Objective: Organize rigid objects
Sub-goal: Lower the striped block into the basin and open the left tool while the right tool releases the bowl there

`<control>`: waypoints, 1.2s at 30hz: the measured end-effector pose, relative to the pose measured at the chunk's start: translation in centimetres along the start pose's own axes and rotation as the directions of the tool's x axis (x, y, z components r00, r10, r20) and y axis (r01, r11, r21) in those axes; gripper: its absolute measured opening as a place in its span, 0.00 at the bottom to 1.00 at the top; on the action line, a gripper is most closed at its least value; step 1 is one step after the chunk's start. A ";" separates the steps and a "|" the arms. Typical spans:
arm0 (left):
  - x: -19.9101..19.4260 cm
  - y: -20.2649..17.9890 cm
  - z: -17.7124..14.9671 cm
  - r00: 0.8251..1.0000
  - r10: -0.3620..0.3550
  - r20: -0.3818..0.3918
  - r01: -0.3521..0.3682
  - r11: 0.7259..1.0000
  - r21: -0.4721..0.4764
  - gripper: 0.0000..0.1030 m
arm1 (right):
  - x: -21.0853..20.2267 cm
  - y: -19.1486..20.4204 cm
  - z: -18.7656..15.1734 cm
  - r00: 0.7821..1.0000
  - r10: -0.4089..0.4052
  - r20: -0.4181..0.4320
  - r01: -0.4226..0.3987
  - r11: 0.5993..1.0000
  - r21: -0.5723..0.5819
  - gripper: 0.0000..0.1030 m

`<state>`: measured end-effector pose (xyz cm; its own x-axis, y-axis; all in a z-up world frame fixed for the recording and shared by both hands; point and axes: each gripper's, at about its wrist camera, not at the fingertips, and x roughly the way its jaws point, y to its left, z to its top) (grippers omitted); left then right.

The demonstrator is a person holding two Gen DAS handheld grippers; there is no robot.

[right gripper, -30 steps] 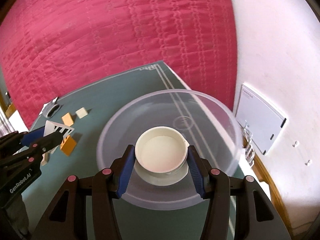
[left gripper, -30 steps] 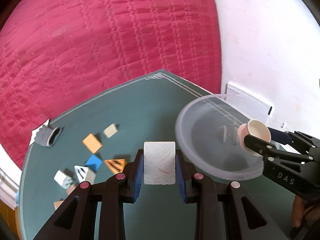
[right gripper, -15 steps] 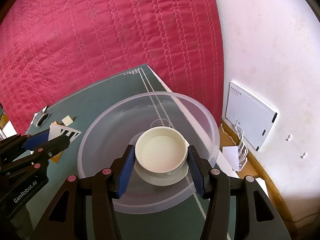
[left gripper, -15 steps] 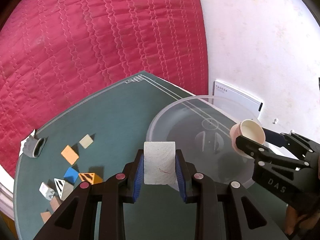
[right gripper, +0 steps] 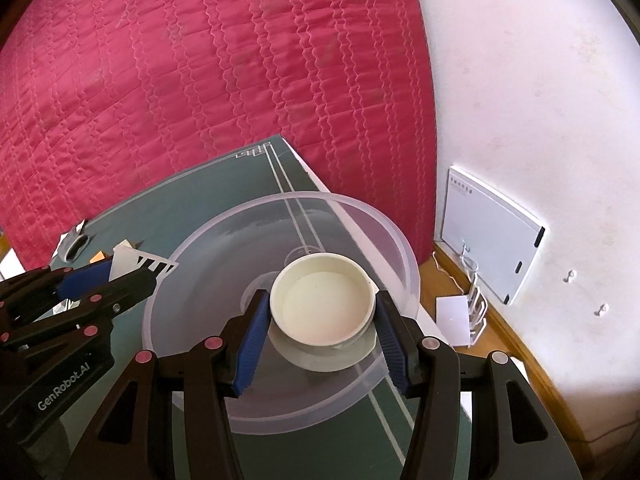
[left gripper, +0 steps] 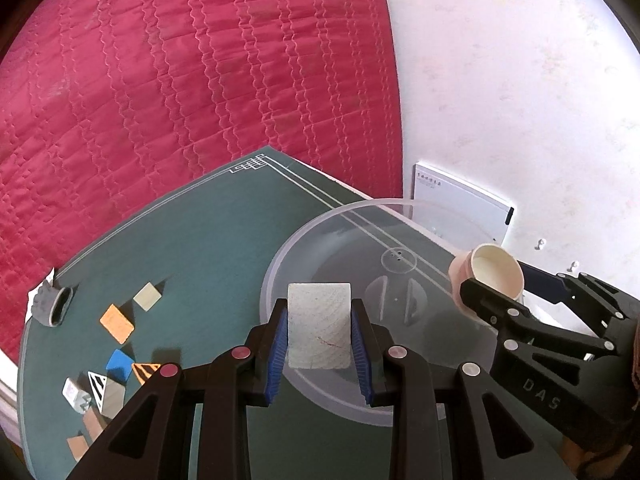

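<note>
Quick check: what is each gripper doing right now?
Left gripper: closed on the white block.
Right gripper: closed on the cream bowl, above the clear plastic basin.

Dark green table [left gripper: 192, 248], white line border. On it: big clear plastic bowl [left gripper: 304, 256] right side, scattered small colored tiles [left gripper: 116, 322] left, grey roll thing [left gripper: 54, 306] at far left edge.

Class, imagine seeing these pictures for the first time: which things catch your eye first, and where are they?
A big clear plastic bowl sits on the green table. Over it the right gripper grips a cream cup, while the left gripper clamps a pale wooden block. Behind hangs a red quilted cloth.
</note>
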<state>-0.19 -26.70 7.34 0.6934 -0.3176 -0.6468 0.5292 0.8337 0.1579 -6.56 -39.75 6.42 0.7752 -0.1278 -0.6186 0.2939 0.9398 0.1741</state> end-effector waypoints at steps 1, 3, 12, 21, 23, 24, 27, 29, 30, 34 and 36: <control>0.1 0.0 0.0 1.000 -0.002 0.000 0.002 1.000 0.000 0.30 | 0.0 0.0 0.0 1.000 -0.001 0.000 0.001 1.000 0.000 0.52; 0.2 -0.1 0.1 1.000 -0.005 -0.001 0.005 1.000 -0.001 0.30 | 0.0 0.0 0.0 1.000 -0.003 0.001 0.003 1.000 0.002 0.52; 0.9 -0.2 0.3 1.000 -0.027 0.003 0.027 1.000 -0.012 0.37 | 0.3 -0.5 0.1 1.000 -0.017 0.003 0.017 1.000 0.018 0.52; 0.7 0.9 0.3 1.000 0.002 0.023 -0.001 0.999 -0.053 0.85 | 0.4 -1.0 0.2 1.000 -0.022 0.009 0.021 0.999 0.047 0.54; 0.7 1.1 0.2 1.000 0.007 0.018 -0.006 0.998 -0.059 0.87 | 0.4 -0.9 0.1 1.000 -0.022 0.009 0.021 0.999 0.041 0.54; 0.7 1.2 0.2 1.000 0.012 0.017 -0.011 0.998 -0.060 0.88 | 0.4 -0.9 0.1 1.000 -0.021 0.008 0.021 0.999 0.039 0.54; 0.7 1.4 0.1 1.000 0.021 0.016 -0.020 0.998 -0.060 0.90 | 0.4 -0.7 -0.1 1.000 -0.021 0.004 0.021 0.999 0.034 0.54; 0.6 1.5 0.0 1.000 0.025 0.016 -0.024 0.998 -0.061 0.91 | 0.5 -0.7 -0.1 1.000 -0.022 0.002 0.022 0.999 0.033 0.54; 0.5 1.6 0.0 0.999 0.028 0.017 -0.027 0.998 -0.062 0.92 | 0.4 -0.6 -0.2 1.000 -0.022 0.002 0.022 0.999 0.033 0.54; 0.3 1.9 -0.2 0.999 0.033 0.018 -0.032 0.997 -0.068 0.93 | 0.5 -0.4 -0.2 1.000 -0.024 0.000 0.024 0.999 0.031 0.54; 0.2 2.1 -0.3 0.999 0.037 0.017 -0.036 0.997 -0.071 0.93 | 0.4 -0.3 -0.3 1.000 -0.026 -0.003 0.026 0.999 0.029 0.54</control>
<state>0.91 -24.91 7.29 0.7209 -0.2943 -0.6274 0.4679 0.8745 0.1275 -6.46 -40.04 5.88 0.7659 -0.1510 -0.6250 0.3300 0.9266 0.1806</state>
